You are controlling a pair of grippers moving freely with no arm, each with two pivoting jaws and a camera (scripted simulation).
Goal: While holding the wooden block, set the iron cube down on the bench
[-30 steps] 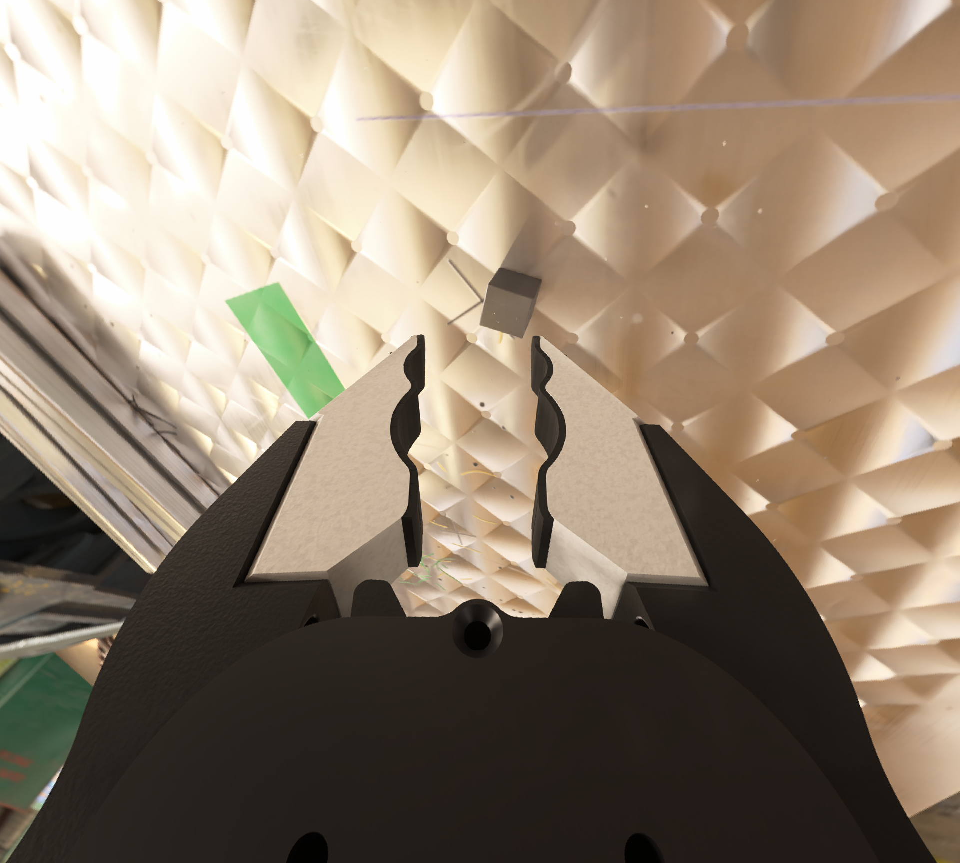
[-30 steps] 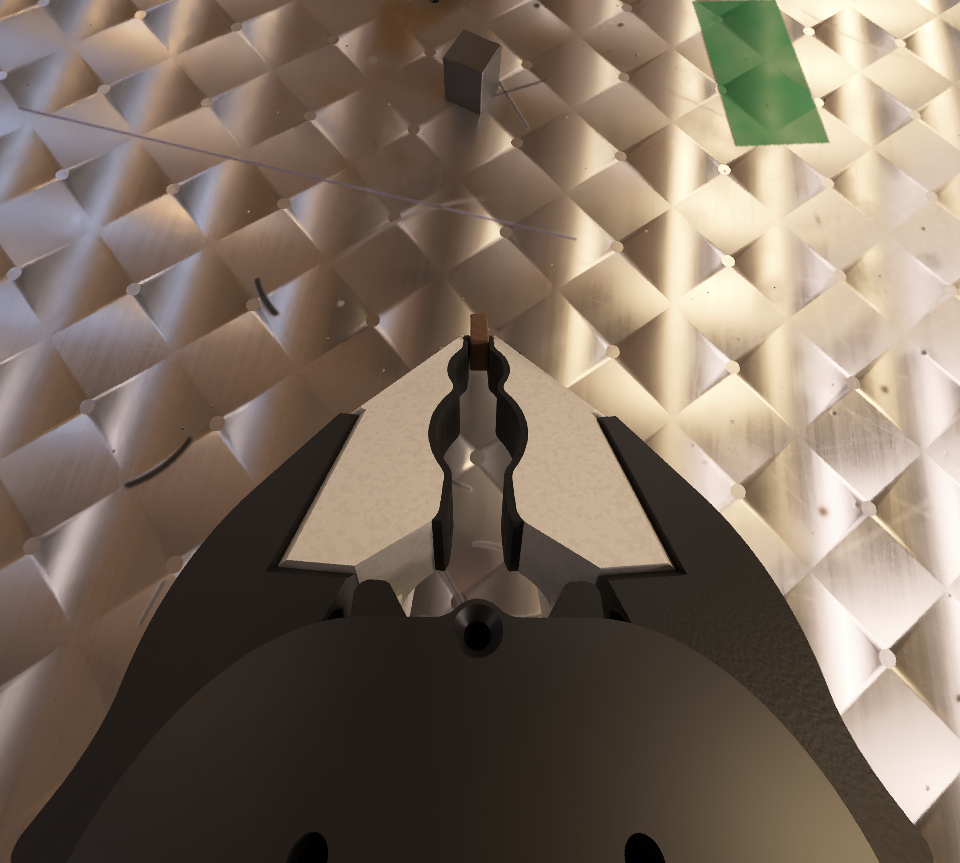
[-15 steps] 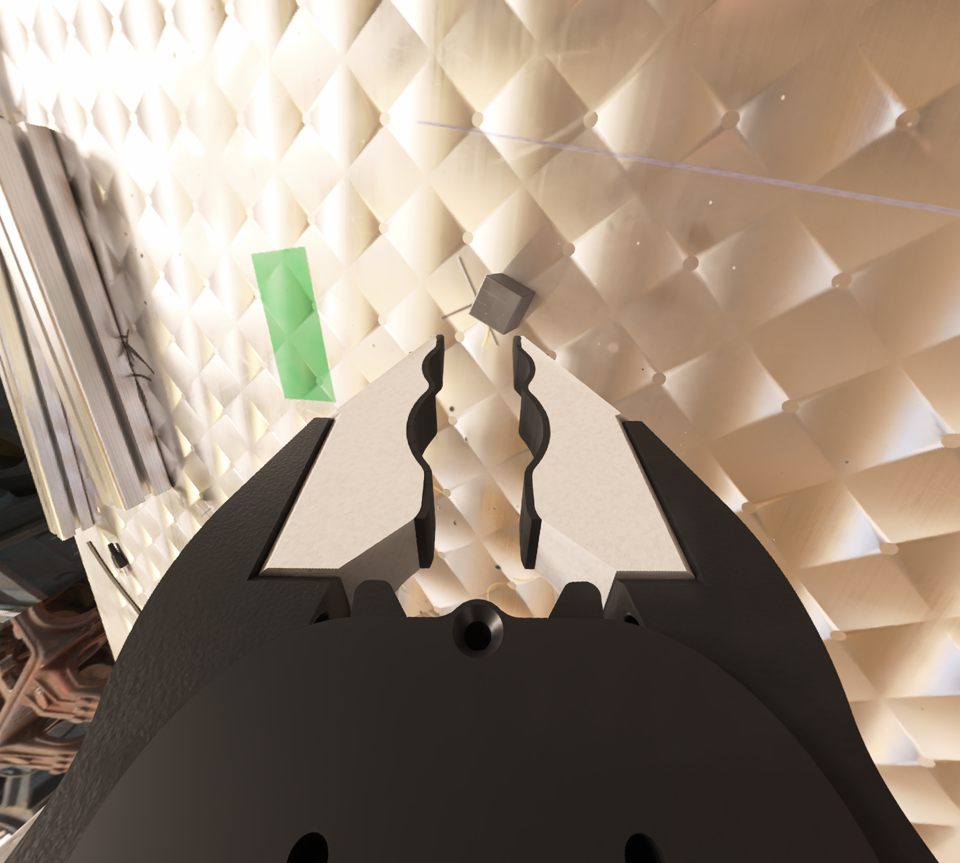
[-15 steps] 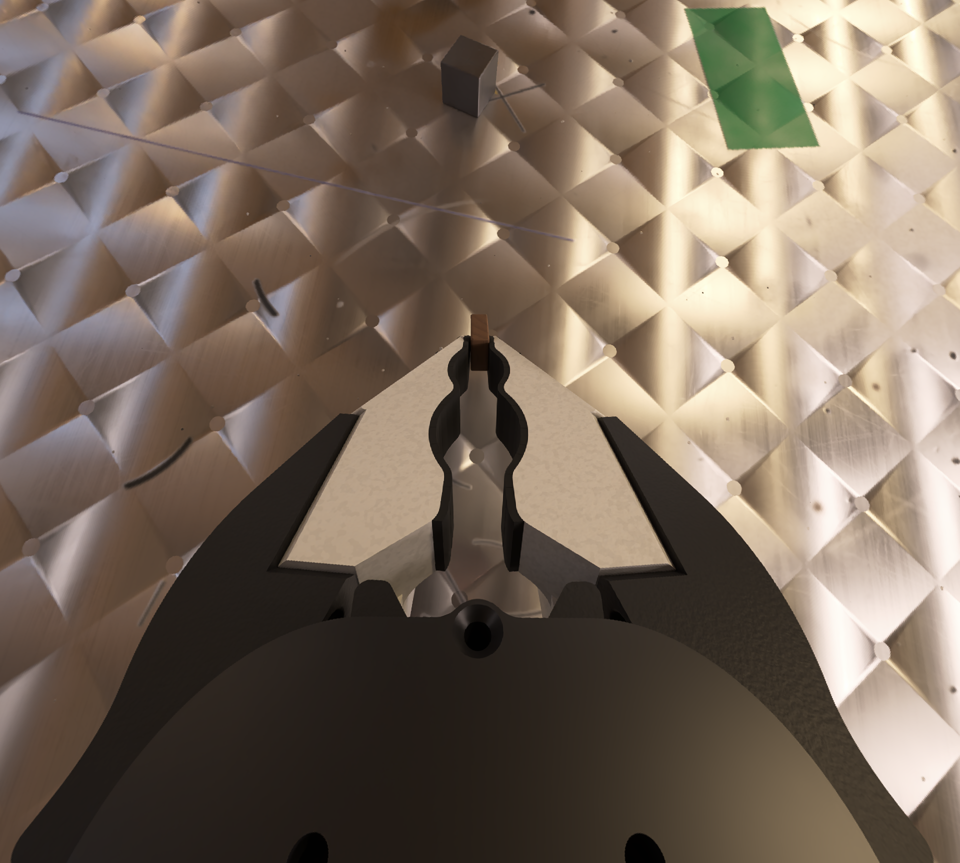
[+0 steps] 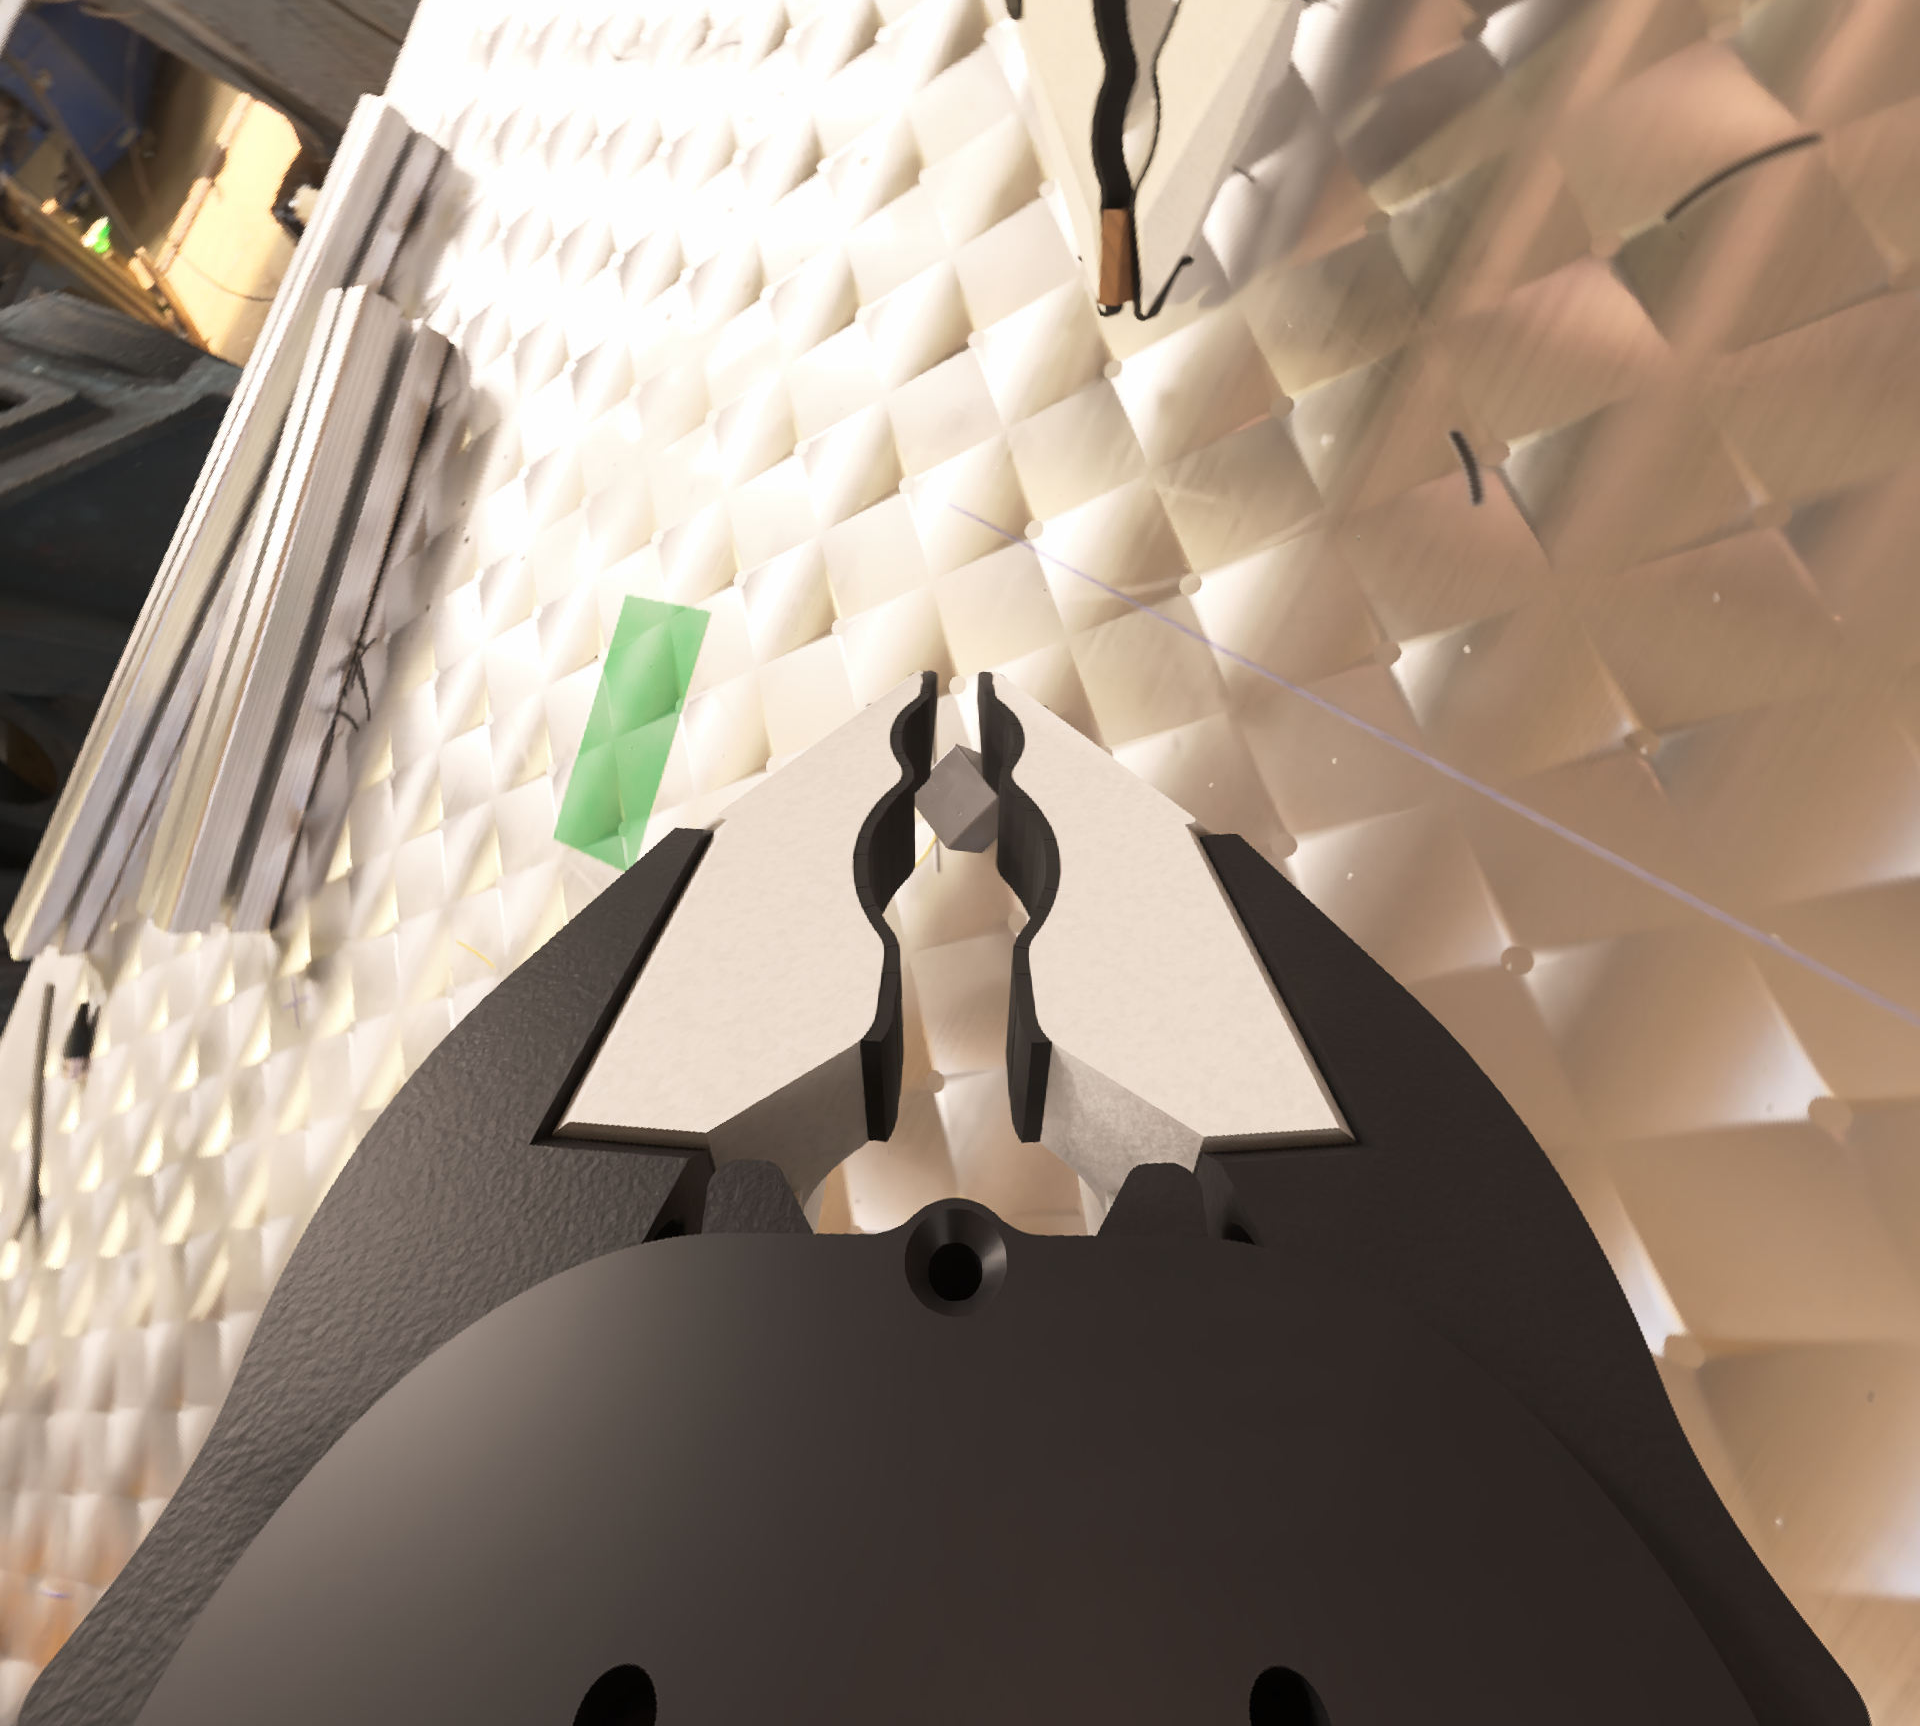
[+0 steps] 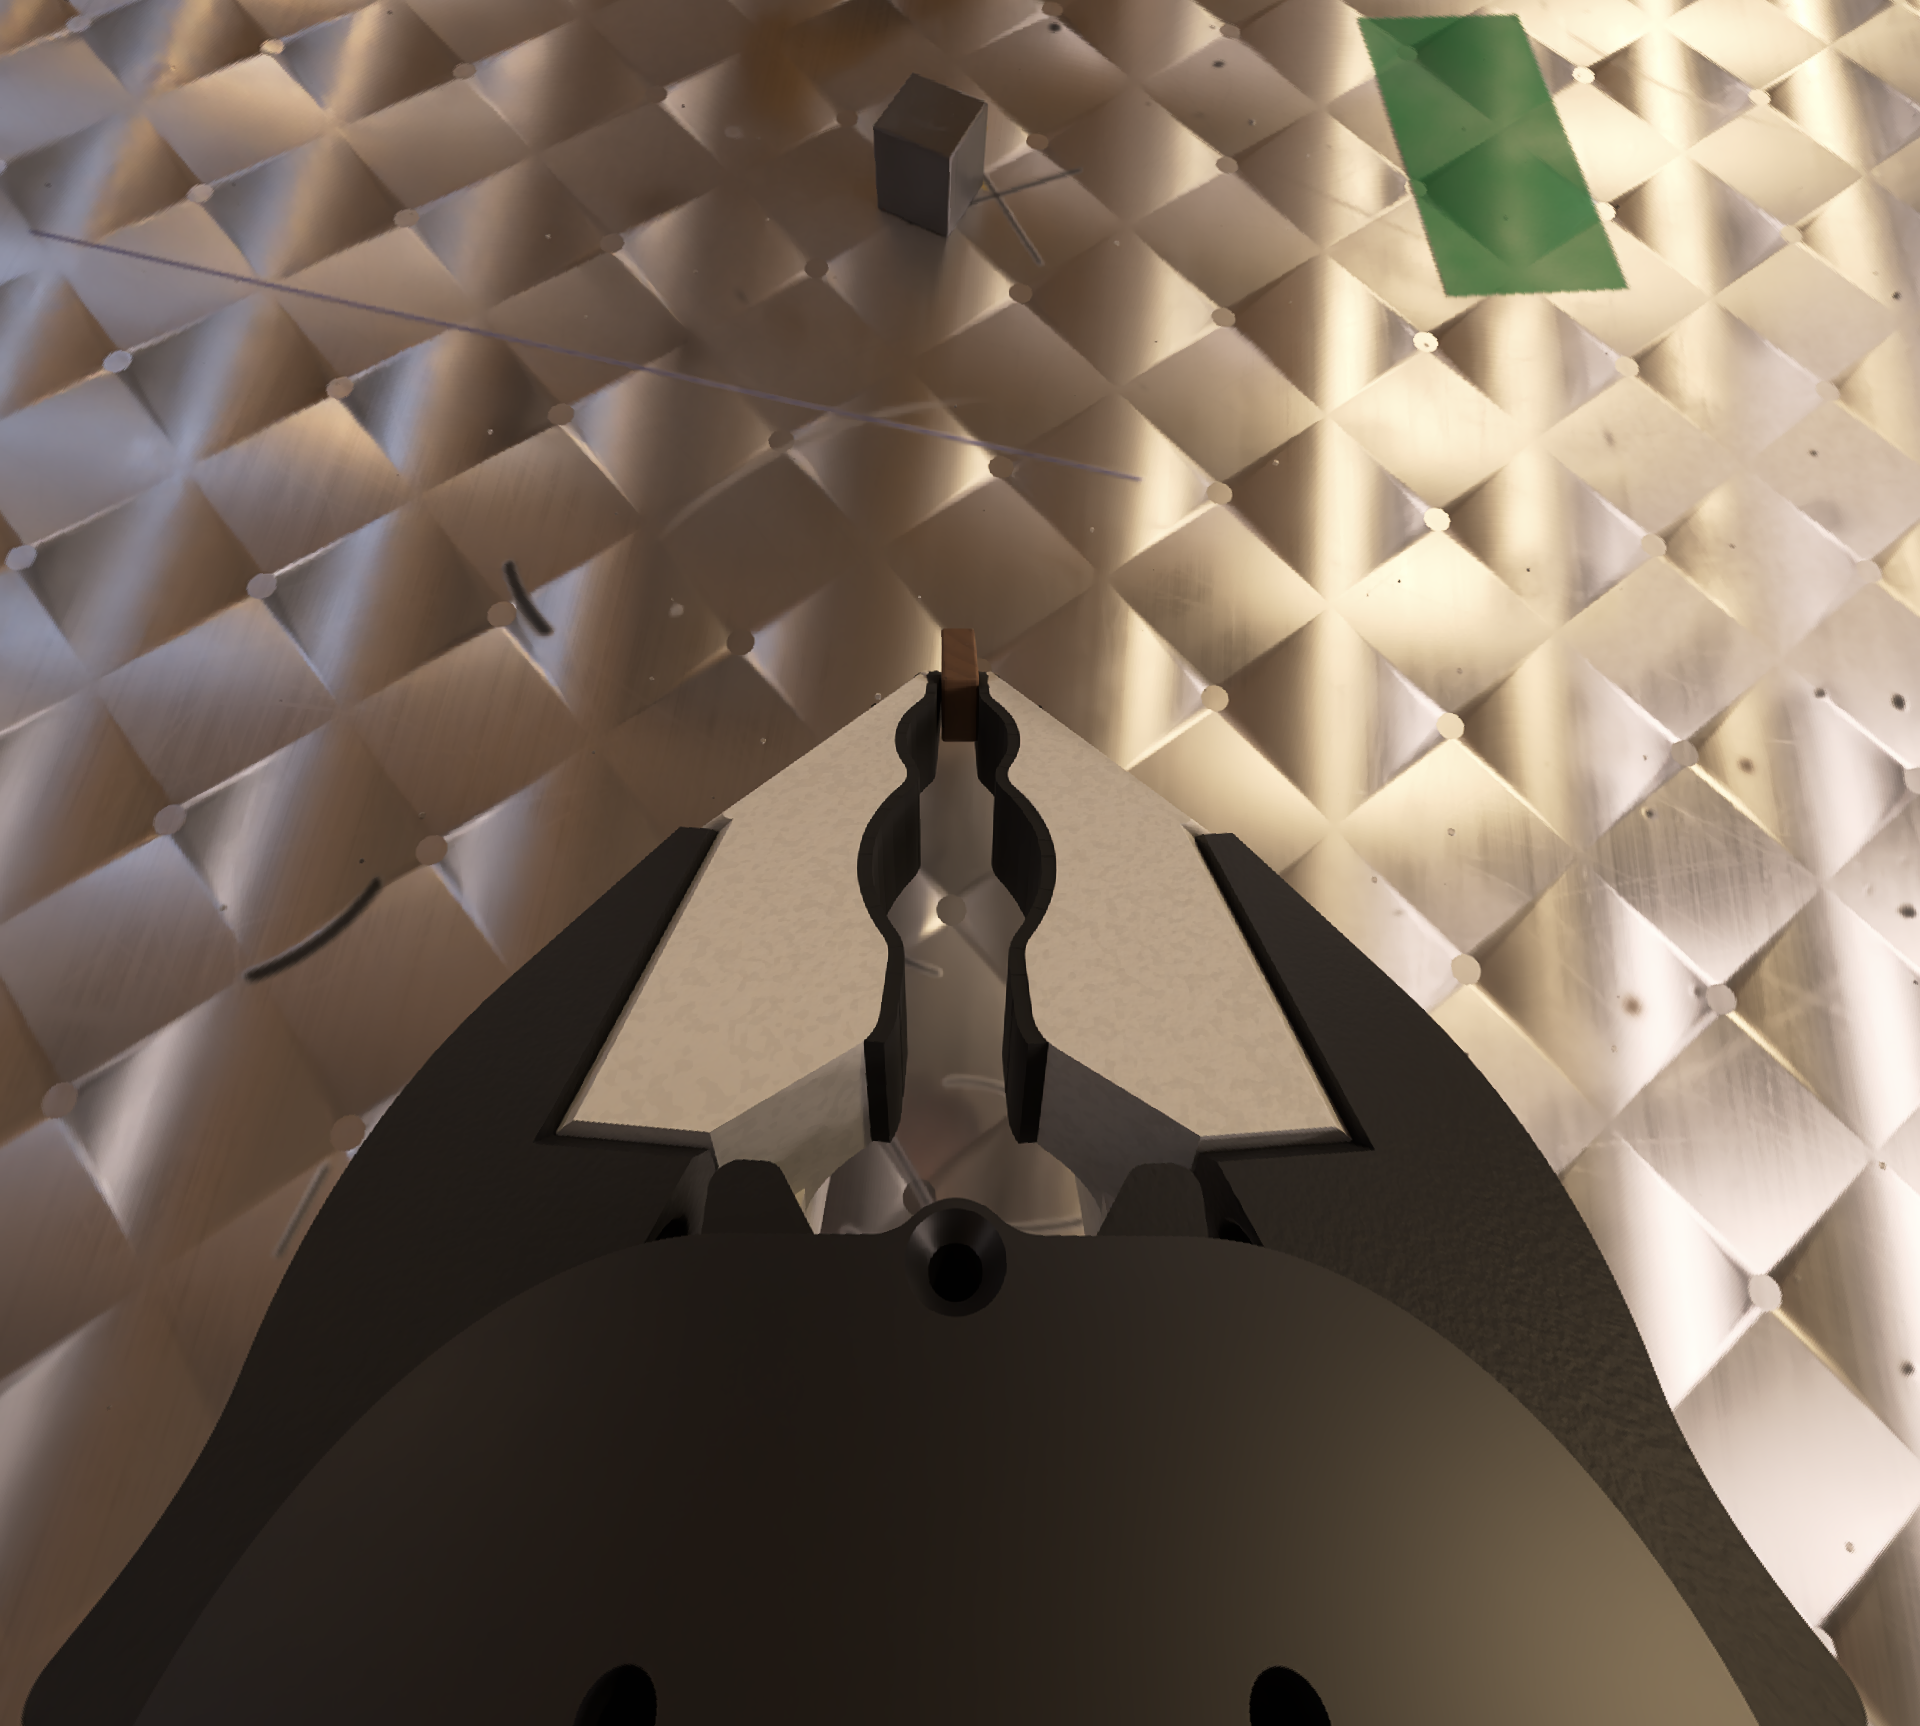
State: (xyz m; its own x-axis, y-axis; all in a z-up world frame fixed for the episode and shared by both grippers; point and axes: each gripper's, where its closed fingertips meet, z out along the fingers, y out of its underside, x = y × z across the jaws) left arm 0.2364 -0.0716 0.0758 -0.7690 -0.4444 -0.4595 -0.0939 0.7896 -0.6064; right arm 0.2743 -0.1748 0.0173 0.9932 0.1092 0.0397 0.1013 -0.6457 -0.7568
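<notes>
Left wrist view: left gripper (image 5: 957,687) empty, jaws slightly parted, high over bench (image 5: 1351,637); cube (image 5: 957,812) seen through the jaw gap at frame centre; green strip (image 5: 634,734) centre left; right gripper (image 5: 1141,274) at top clamps block (image 5: 1116,257); right wrist view: cube (image 6: 928,151) sits on bench, upper centre.

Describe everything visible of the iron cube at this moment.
The iron cube is a small, dull grey, matte metal block with sharp edges and plain faces. It rests on the bench, a shiny quilted metal surface, with nothing gripping it. The left gripper is above it, fingertips nearly together, and in the left wrist view the cube shows through the gap between the fingers. A thin scratch mark lies beside it.
</notes>
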